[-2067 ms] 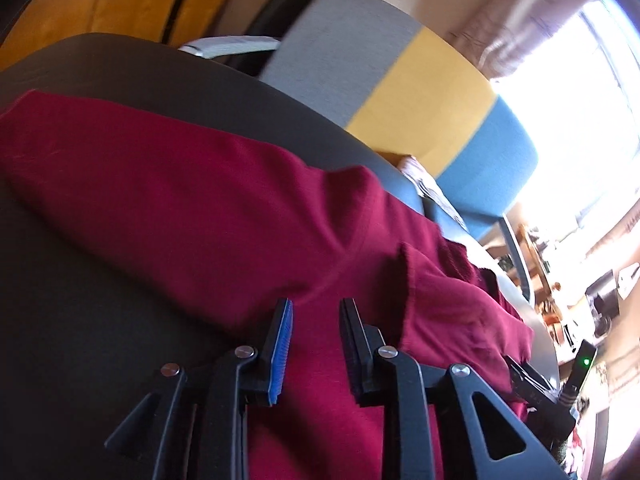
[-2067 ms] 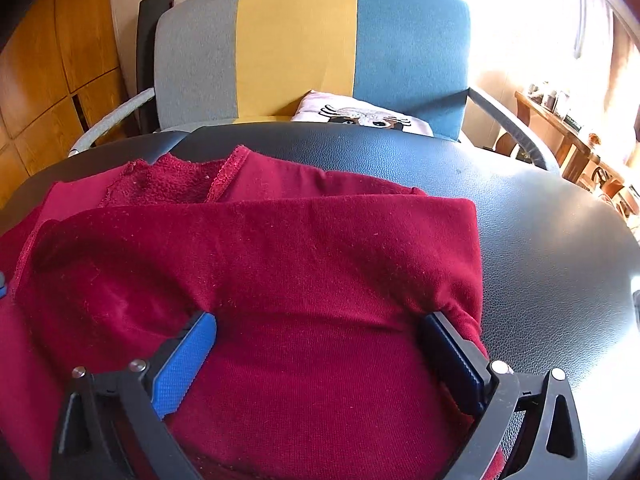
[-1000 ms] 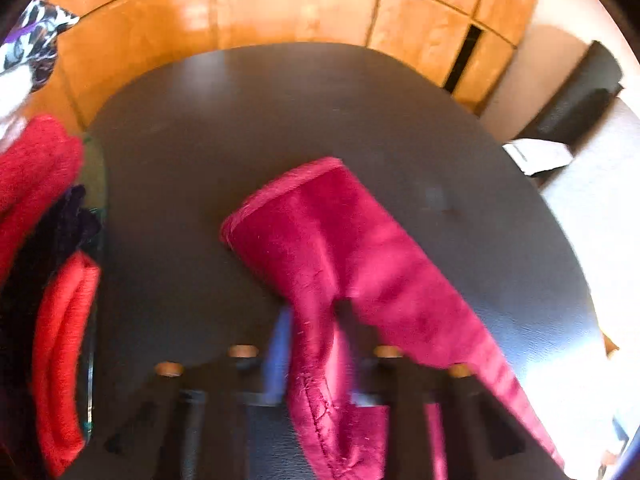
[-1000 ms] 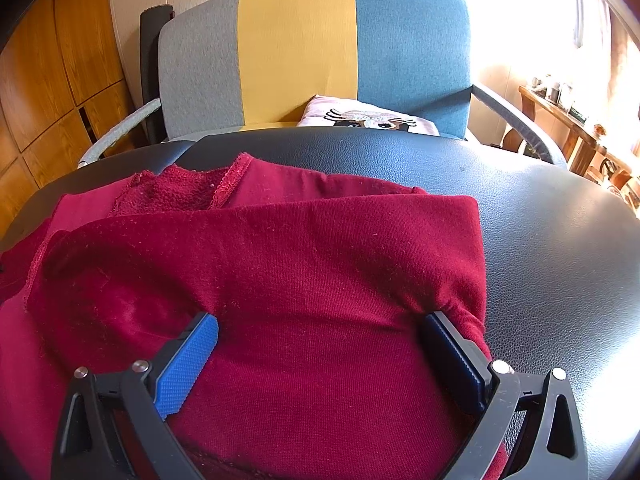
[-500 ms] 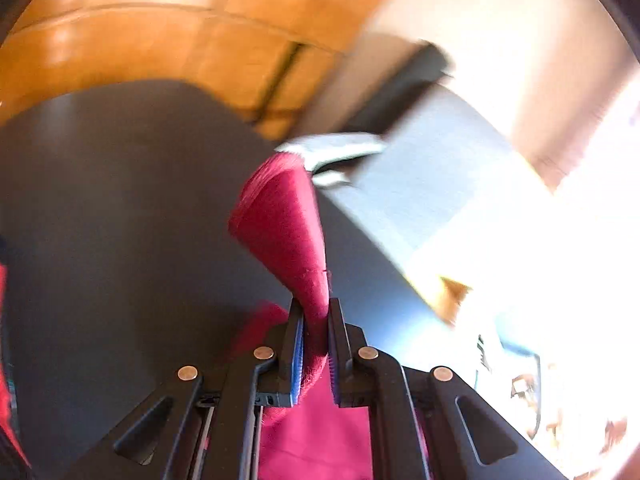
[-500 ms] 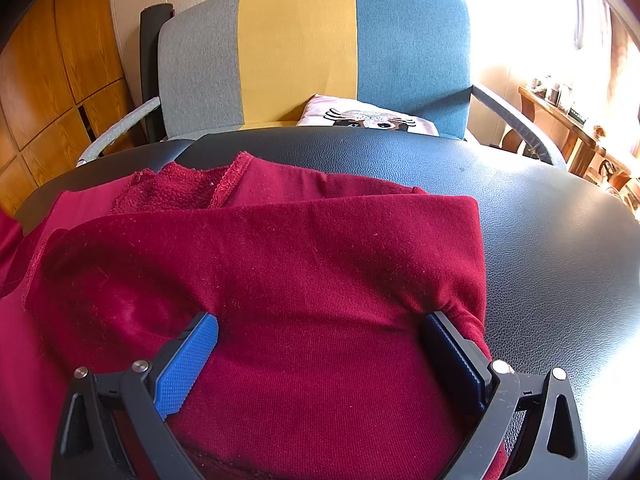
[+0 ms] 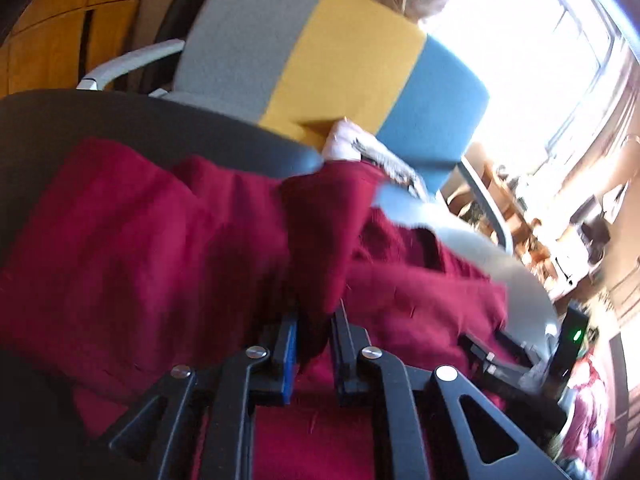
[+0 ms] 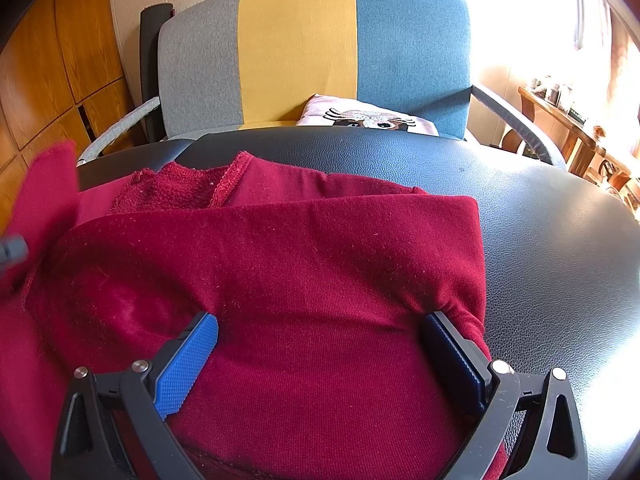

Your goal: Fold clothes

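Observation:
A dark red sweater [image 8: 280, 264] lies partly folded on the black table [image 8: 552, 232], its collar toward the chair. My right gripper [image 8: 320, 332] is open and rests on the sweater, its fingers wide apart over the folded part. My left gripper [image 7: 314, 328] is shut on the sweater's sleeve [image 7: 320, 220] and holds it above the body of the sweater [image 7: 140, 248]. The lifted sleeve [image 8: 44, 188] also shows, blurred, at the left edge of the right wrist view.
A chair with a grey, yellow and blue back [image 8: 320, 48] stands behind the table, with a white printed cushion [image 8: 368, 118] on its seat. Wooden wall panels [image 8: 48, 64] are at the left. A shelf with small items [image 8: 568, 112] is at the right by the bright window.
My left gripper closed on the sleeve, lifted it off the table and swung it over toward the sweater's body. My right gripper stayed still and open.

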A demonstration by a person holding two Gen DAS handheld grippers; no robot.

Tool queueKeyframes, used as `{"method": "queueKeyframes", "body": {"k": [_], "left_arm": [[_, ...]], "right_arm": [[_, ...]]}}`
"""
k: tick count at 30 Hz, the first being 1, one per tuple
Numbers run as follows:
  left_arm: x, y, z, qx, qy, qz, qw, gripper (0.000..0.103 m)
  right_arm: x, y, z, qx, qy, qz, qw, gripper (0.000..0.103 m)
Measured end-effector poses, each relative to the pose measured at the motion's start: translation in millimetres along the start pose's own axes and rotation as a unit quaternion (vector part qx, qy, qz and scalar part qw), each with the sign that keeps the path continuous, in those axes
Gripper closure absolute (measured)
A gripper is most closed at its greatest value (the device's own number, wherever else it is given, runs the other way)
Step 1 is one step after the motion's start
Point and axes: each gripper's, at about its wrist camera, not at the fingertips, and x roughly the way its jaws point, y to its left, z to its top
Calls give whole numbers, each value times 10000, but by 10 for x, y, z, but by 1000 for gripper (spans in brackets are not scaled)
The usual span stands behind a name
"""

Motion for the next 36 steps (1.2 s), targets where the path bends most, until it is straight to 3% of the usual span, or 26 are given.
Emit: {"method": "queueKeyframes", "body": {"k": [13,20,22,24,29,32,34,36], "left_arm": [[-529,184,-700,397,-503,-46,9979,79],[-482,-205,-876,1484,-80,-194,9887,75],[-439,-194,-865,1534,-29,-253,9878,72],[-452,-166,-885,1466,-46,-320,9887,71],[-525,-132,-979,1342,-134,-447,9898,64],[-557,-160,-983,1344,-221,-491,9895,61],[-614,-167,-995,1315,-269,-536,9895,60],[-677,-173,-1010,1269,-320,-592,9896,59]], "right_arm": [[17,21,12,-32,97,-42,9999,0],[-24,-2,89,52,265,52,9996,0],[-215,-44,126,437,92,503,9977,2],[-410,-70,103,941,-79,1389,9858,2],[-504,78,-121,1910,293,3238,9262,2],[-440,259,-226,2245,562,3810,8951,2],[-414,408,-256,2293,676,3981,8856,2],[-410,573,-260,2157,745,4020,8868,3]]}}
